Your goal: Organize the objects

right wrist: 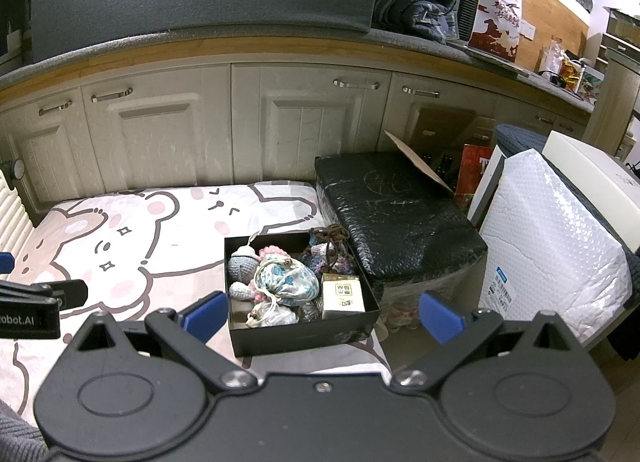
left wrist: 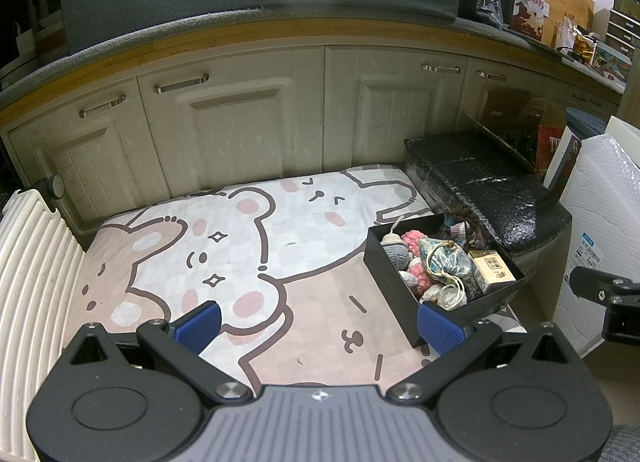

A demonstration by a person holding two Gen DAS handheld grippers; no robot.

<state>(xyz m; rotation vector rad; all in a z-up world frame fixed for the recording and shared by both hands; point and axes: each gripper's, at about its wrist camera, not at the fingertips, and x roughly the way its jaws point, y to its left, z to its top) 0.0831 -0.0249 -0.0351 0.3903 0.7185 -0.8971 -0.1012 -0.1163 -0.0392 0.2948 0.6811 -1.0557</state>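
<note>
The left gripper [left wrist: 318, 326] hangs wide open and empty above the bear-print blanket [left wrist: 248, 246]. Further right sits the black box [right wrist: 304, 336], packed with crocheted toys [right wrist: 244, 264], a drawstring pouch [right wrist: 286, 280] and a small carton [right wrist: 343, 296] — apparently already gathered there. The right gripper [right wrist: 320, 312] hovers over the box, spread apart, holding nothing. Cream cabinets [right wrist: 160, 134] stand behind — a black wrapped bundle [right wrist: 396, 210] lies just beside the box.

An open black box [right wrist: 304, 336] on the cartoon-print mat [right wrist: 120, 222] holds crocheted toys [right wrist: 242, 264], a drawstring pouch [right wrist: 286, 280] and a small carton [right wrist: 344, 296].
</note>
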